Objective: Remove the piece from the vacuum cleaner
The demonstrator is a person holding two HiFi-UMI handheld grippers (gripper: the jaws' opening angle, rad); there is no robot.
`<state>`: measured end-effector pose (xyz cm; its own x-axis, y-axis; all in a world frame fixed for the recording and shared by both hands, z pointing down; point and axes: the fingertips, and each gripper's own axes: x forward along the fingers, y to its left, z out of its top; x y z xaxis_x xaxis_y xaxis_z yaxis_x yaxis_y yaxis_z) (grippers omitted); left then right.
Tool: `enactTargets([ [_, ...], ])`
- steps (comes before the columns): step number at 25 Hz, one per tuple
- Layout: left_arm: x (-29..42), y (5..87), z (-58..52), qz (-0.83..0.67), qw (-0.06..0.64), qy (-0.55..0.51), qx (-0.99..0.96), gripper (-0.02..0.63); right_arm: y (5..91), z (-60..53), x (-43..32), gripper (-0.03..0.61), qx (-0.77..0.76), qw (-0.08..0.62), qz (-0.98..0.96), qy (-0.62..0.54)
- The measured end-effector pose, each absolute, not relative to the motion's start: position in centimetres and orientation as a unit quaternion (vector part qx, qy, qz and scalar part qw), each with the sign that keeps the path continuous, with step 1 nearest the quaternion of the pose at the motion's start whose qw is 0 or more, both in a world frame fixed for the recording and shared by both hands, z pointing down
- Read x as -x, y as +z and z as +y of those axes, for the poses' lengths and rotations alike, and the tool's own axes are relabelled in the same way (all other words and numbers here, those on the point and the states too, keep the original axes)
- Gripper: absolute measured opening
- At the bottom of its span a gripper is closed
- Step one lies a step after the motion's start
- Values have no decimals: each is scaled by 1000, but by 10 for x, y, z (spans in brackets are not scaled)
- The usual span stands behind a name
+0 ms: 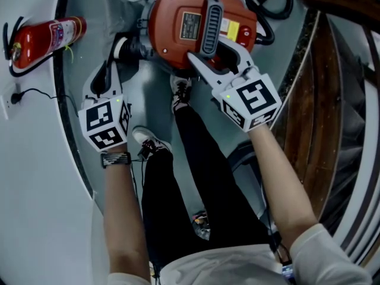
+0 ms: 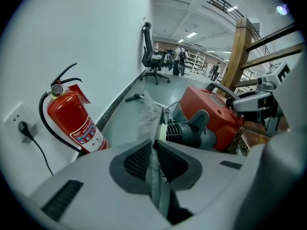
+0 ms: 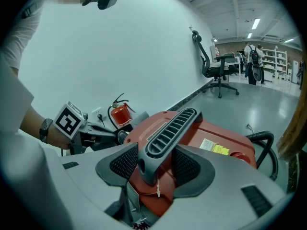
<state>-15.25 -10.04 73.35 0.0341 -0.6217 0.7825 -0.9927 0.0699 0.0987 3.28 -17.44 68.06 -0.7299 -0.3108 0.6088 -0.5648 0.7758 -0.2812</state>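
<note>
A red vacuum cleaner (image 1: pixel 178 28) (image 2: pixel 211 114) (image 3: pixel 220 133) stands on the grey floor in front of the person's feet. My right gripper (image 1: pixel 212 55) (image 3: pixel 156 164) is shut on its dark grey ribbed handle (image 1: pixel 209 22) (image 3: pixel 168 128), one pad on each side. My left gripper (image 1: pixel 111 70) (image 2: pixel 153 150) sits at the vacuum's left side, by the grey hose connector (image 2: pixel 187 131). It is shut on a thin translucent piece (image 2: pixel 147 111) that sticks up from between the pads toward the connector. In the head view the piece is hidden by the fingers.
A red fire extinguisher (image 1: pixel 47 37) (image 2: pixel 74 121) (image 3: pixel 122 114) leans against the white wall at the left, beside a wall outlet (image 1: pixel 12 100) with a plugged cord. A black hose (image 1: pixel 273 5) (image 3: pixel 266 143) curls behind the vacuum. Wooden stairs (image 1: pixel 332 100) rise at the right. The person's shoes (image 1: pixel 180 91) stand close to the vacuum.
</note>
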Motion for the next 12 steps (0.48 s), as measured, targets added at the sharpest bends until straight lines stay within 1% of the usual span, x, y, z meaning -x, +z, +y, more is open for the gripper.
enactTargets([
  [12, 151, 735, -100, -633, 359, 260, -635, 44, 681, -173, -34, 219, -243, 278, -902, 224],
])
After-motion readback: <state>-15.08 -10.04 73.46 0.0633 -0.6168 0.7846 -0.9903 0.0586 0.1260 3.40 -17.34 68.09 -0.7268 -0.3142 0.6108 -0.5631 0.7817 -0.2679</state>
